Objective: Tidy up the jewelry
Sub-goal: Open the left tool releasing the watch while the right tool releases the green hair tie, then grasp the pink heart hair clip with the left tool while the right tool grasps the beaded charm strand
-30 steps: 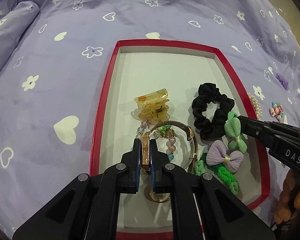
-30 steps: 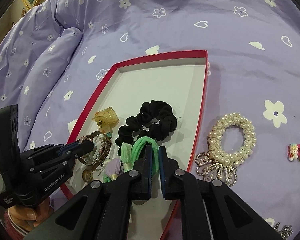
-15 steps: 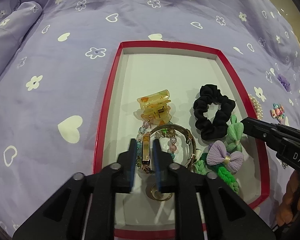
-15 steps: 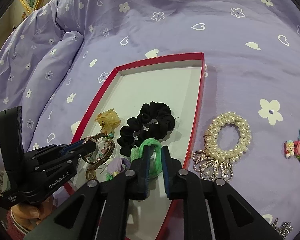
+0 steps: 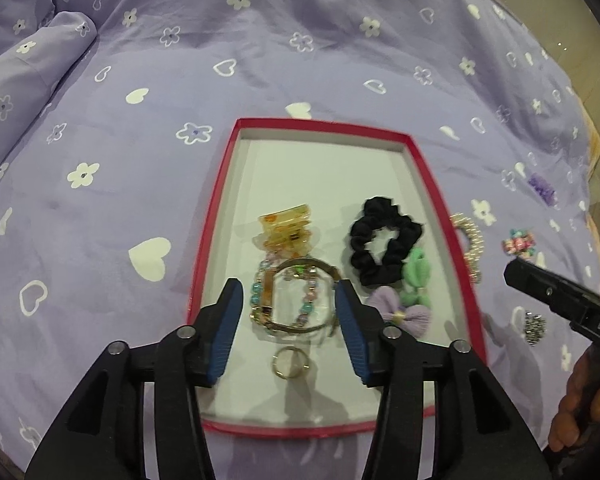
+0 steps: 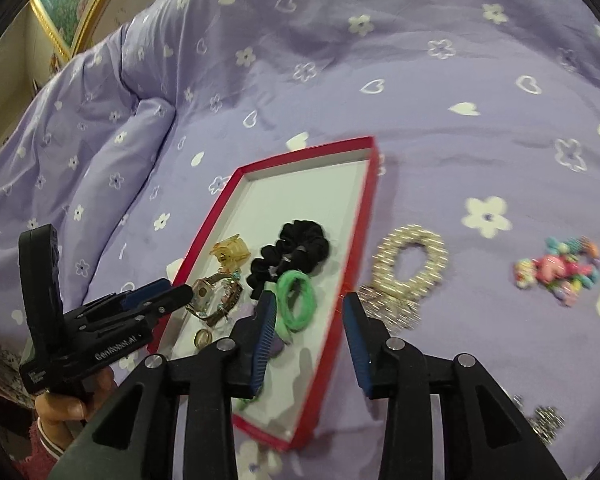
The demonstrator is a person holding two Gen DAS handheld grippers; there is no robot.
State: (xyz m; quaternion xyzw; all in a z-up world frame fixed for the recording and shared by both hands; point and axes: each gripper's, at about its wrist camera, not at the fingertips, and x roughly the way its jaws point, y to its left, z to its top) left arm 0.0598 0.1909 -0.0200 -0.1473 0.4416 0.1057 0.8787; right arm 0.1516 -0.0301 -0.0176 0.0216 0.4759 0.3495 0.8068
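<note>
Left gripper [image 5: 288, 320] is spread wide, lower center of the left wrist view, holding nothing; its blue pads [image 5: 228, 336] sit either side of the gold watch [image 5: 300, 300] w/ a beaded bracelet [image 5: 260, 292] lying on the white floor of the red tray [image 5: 216, 216]. Small gold ring [image 5: 290, 362] lies just below the watch. Amber claw clip [image 5: 286, 230] is above it, mid-frame. Black scrunchie [image 5: 384, 240] sits to the right, w/ a green hair tie [image 5: 416, 280] and a lilac bow [image 5: 400, 312] beneath it.

Right gripper [image 6: 310, 332] is also spread, empty, bottom center of the right wrist view, above the tray's near right edge; the green hair tie [image 6: 296, 300] lies in the tray just beside its left pad.

On the purple bedspread [image 6: 420, 80], right of the tray: pearl bracelet [image 6: 414, 260], touching a silver brooch below it, and a colorful charm clip [image 6: 560, 268] at far right.
</note>
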